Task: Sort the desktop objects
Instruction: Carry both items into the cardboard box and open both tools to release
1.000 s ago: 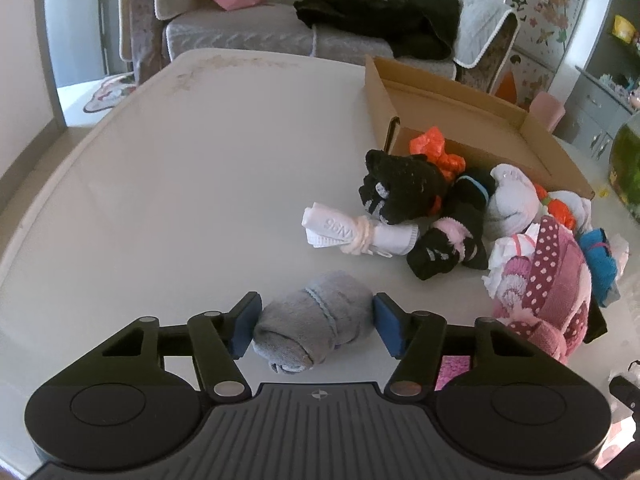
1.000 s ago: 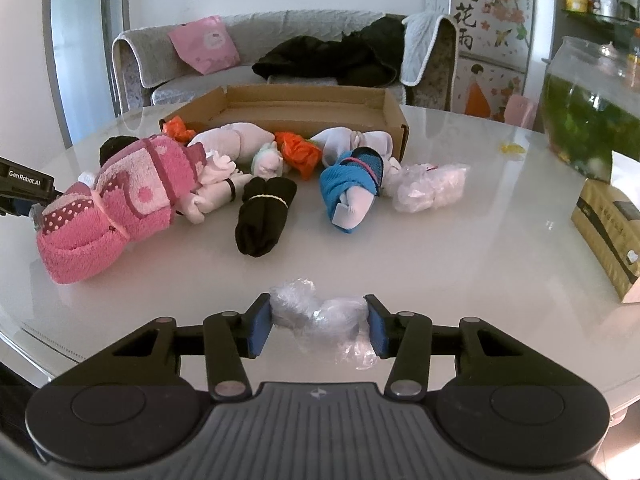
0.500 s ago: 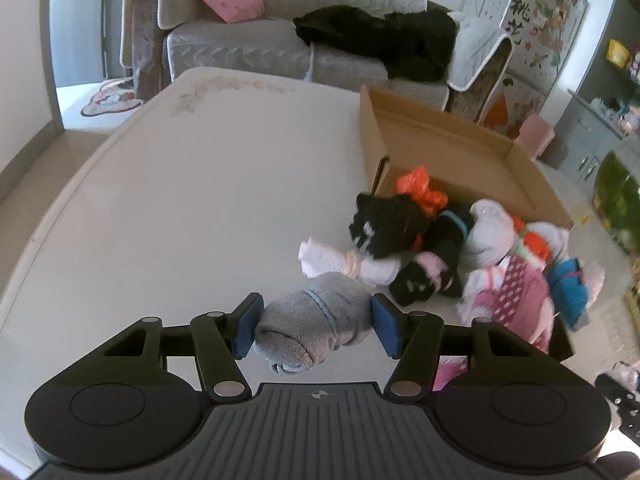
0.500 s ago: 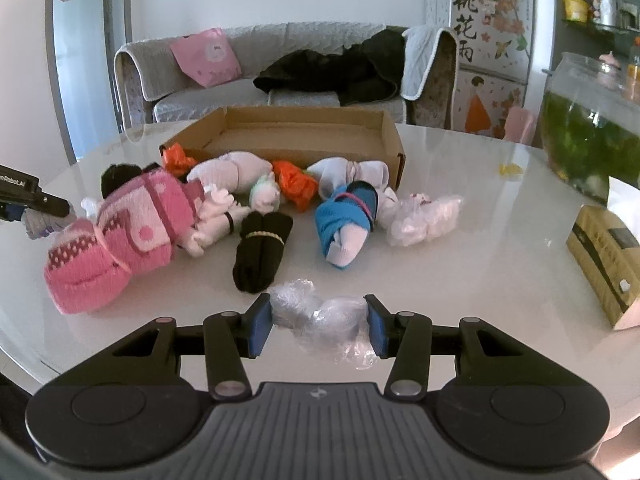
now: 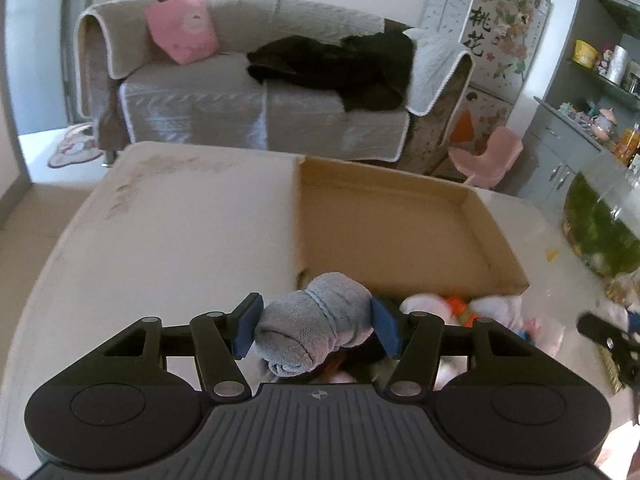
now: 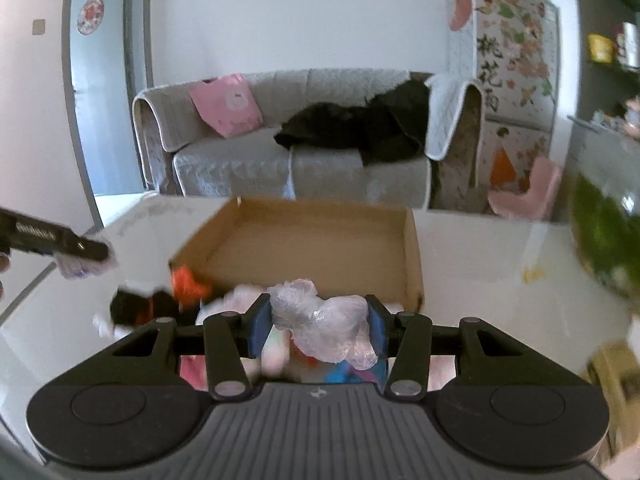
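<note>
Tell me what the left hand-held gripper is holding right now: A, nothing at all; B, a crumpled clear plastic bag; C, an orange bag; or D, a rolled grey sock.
D: in the left wrist view, the left hand-held gripper has its blue pads pressed against both sides of a rolled grey sock, carried near the cardboard box.

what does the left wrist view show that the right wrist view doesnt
Only the left wrist view shows the left gripper shut on the grey sock roll from behind, and the broad bare tabletop left of the box.

Only the right wrist view shows the right gripper shut on the clear plastic bag, and the black bundle beside the orange one.

Both show the empty cardboard box, the sofa and the fish tank.
</note>
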Demonstrator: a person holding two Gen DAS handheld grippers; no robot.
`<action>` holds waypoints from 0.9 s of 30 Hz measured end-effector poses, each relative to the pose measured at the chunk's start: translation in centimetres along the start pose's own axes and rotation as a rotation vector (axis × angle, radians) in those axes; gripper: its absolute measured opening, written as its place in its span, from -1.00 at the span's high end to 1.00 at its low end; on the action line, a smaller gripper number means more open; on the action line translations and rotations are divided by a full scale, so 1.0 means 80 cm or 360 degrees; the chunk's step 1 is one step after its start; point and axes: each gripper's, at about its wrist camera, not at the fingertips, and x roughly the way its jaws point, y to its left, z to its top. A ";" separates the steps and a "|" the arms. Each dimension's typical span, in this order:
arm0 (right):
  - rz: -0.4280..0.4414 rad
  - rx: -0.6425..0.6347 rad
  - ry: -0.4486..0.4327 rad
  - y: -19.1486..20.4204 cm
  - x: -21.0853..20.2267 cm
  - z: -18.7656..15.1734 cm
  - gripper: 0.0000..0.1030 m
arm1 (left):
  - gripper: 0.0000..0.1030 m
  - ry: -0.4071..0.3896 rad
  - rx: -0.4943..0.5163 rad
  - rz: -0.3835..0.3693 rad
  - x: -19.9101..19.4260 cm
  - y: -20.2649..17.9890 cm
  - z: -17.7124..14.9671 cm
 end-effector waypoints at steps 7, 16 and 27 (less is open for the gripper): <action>0.0091 0.0046 0.0126 -0.027 0.088 0.040 0.13 | -0.27 0.0086 0.0103 0.0005 0.089 -0.049 0.059; 0.0112 0.0052 0.0309 -0.034 0.174 0.038 0.13 | -0.27 0.0250 0.0164 0.0050 0.202 -0.060 0.067; 0.0198 0.0020 0.0408 0.010 0.178 0.020 0.13 | -0.28 0.0320 0.0152 0.0104 0.211 -0.043 0.037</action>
